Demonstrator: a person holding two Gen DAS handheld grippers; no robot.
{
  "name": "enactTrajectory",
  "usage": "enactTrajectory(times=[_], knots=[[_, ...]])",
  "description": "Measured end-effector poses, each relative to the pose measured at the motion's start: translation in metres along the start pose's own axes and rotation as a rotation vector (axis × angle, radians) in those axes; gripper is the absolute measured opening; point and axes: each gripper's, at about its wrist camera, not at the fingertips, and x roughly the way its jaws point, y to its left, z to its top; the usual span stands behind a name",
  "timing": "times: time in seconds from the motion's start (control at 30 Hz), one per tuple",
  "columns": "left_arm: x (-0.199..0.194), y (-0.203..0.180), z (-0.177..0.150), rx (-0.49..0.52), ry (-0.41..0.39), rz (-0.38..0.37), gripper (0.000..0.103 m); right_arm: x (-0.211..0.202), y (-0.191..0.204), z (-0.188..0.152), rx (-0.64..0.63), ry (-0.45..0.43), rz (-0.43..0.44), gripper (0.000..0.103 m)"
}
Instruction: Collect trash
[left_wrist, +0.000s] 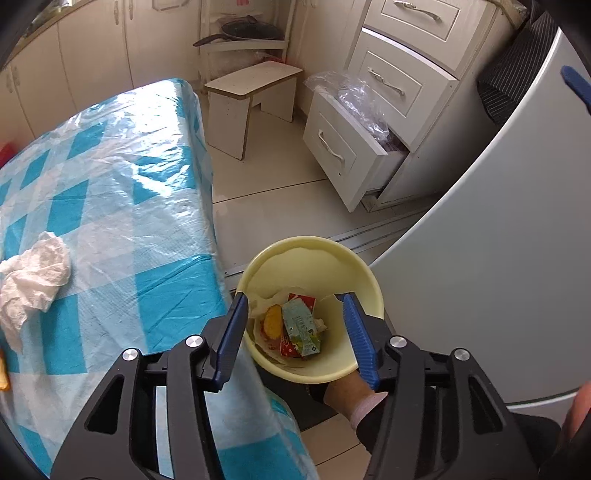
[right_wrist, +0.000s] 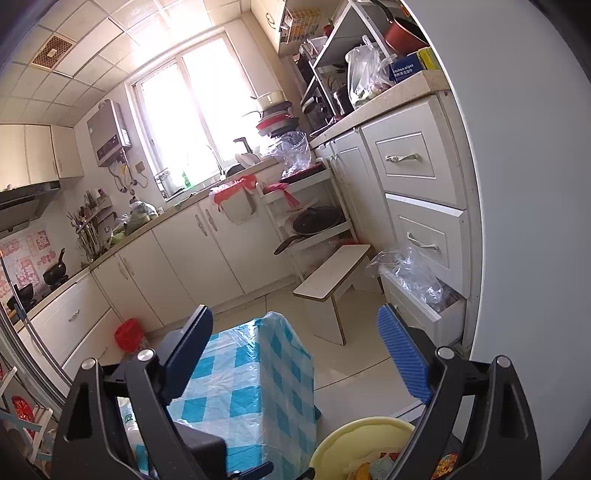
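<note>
Hovering over the yellow bin (left_wrist: 310, 306), the left gripper (left_wrist: 293, 332) had its fingers spread, nothing between them. Wrappers (left_wrist: 295, 325) lay inside the bin, just off the table's (left_wrist: 110, 192) near corner. A crumpled tissue (left_wrist: 33, 273) sat at the table's left edge. The right gripper (right_wrist: 295, 354) was spread wide too, empty, above the table's far corner.

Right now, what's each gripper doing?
Left gripper: open, empty, over the pale yellow plastic trash bin.
Right gripper: open, empty.
</note>
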Motion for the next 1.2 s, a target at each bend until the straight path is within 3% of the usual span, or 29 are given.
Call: enactTrajectory(times=[0.17,0.37,0.5,0.63,0.8,1.2], knots=[[-0.05,0.031,-0.03,-0.002,-0.075,0.039,0.061,0.005,0.008,-0.005,-0.026,0.025,0.002,0.088],[-0.116,0.105,-0.073,-0.103,-0.188,0.174,0.062,0.017,0.026,-0.017,-0.097,0.088,0.022,0.089],[-0.158,0.175,-0.102,-0.244,-0.248,0.302,0.062,0.028,0.041,-0.03,-0.139,0.155,0.059,0.089],[-0.188,0.249,-0.127,-0.446,-0.276,0.38,0.062,0.043,0.065,-0.049,-0.2,0.242,0.112,0.089],[-0.199,0.304,-0.139,-0.603,-0.274,0.395,0.063,0.06,0.1,-0.076,-0.299,0.337,0.17,0.089],[-0.166,0.347,-0.131,-0.684,-0.228,0.362,0.069,0.101,0.185,-0.153,-0.555,0.547,0.269,0.089]])
